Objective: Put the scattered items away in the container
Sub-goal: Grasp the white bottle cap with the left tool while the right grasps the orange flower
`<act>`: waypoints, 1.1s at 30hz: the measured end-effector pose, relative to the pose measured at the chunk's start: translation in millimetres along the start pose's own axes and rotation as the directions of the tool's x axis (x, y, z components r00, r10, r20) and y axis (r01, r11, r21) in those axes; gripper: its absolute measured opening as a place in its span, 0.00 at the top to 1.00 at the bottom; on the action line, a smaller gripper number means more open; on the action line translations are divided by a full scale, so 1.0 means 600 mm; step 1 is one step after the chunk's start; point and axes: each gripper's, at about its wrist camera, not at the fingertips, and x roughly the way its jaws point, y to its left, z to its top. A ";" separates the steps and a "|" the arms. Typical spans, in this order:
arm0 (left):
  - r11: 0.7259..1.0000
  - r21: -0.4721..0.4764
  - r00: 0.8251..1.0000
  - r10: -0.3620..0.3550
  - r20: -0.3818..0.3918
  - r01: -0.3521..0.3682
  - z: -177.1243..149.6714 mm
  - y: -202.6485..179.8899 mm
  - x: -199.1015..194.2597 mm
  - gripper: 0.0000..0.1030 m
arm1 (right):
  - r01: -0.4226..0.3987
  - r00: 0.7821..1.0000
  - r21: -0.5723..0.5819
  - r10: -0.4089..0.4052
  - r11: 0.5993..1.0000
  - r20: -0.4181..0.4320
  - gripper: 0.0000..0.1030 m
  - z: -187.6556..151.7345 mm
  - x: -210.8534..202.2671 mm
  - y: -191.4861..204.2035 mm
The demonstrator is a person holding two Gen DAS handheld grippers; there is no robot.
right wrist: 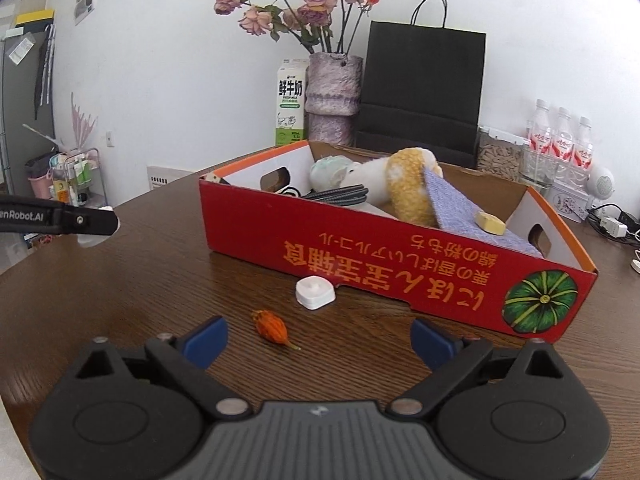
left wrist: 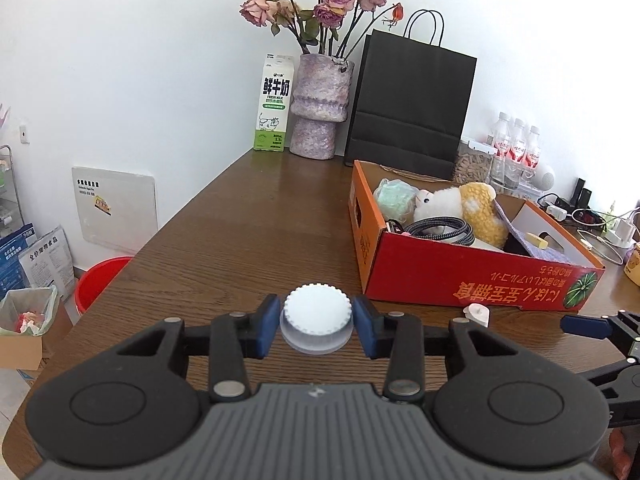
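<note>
My left gripper [left wrist: 317, 322] is shut on a white round ridged cap [left wrist: 317, 312] and holds it just above the brown table [left wrist: 240, 232]. The red cardboard box [left wrist: 460, 280] stands to its right, holding plush toys, a cable and a purple cloth. A small white square gadget [right wrist: 315, 292] lies by the box's [right wrist: 360, 248] near wall. My right gripper [right wrist: 320, 334] is open. A small orange dried fruit [right wrist: 273, 327] lies on the table between its fingers, nearer the left one, untouched. In the right wrist view, the left gripper's finger [right wrist: 80, 222] shows at the far left.
At the back stand a purple vase of dried roses [left wrist: 318, 112], a milk carton [left wrist: 274, 108] and a black paper bag [left wrist: 412, 108]. Water bottles [right wrist: 564, 140], a jar and cables crowd the back right. A red bucket [left wrist: 100, 280] sits on the floor past the table's left edge.
</note>
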 end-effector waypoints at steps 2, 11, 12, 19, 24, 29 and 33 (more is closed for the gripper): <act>1.000 0.000 1.000 -0.001 -0.001 0.001 -0.001 0.002 0.000 0.60 | -0.022 1.000 -0.002 0.022 1.000 -0.021 0.26 0.007 0.012 0.004; 1.000 -0.011 1.000 -0.003 -0.007 0.003 -0.005 0.017 -0.003 0.60 | -0.057 0.996 0.000 0.057 0.998 -0.067 0.42 0.015 0.043 0.014; 1.000 -0.011 1.000 -0.003 -0.009 0.003 -0.006 0.018 -0.002 0.60 | -0.061 0.996 0.000 0.061 0.998 -0.072 0.45 0.015 0.043 0.014; 1.000 -0.016 1.000 -0.013 -0.012 0.013 -0.010 0.019 -0.004 0.60 | -0.100 0.992 -0.020 0.098 0.995 -0.082 0.88 0.010 0.033 0.018; 1.000 -0.015 1.000 -0.023 -0.006 0.023 -0.010 0.014 -0.007 0.60 | -0.100 0.993 0.000 0.100 0.995 -0.059 0.88 0.008 0.019 0.008; 0.999 -0.012 1.000 -0.030 0.006 0.030 -0.006 0.004 -0.011 0.60 | -0.097 0.995 0.015 0.097 0.995 -0.026 0.88 0.019 0.001 -0.008; 0.999 -0.003 0.999 -0.046 0.014 0.046 0.001 -0.010 -0.010 0.60 | -0.091 0.996 0.023 0.091 0.996 0.012 0.88 0.032 -0.016 -0.019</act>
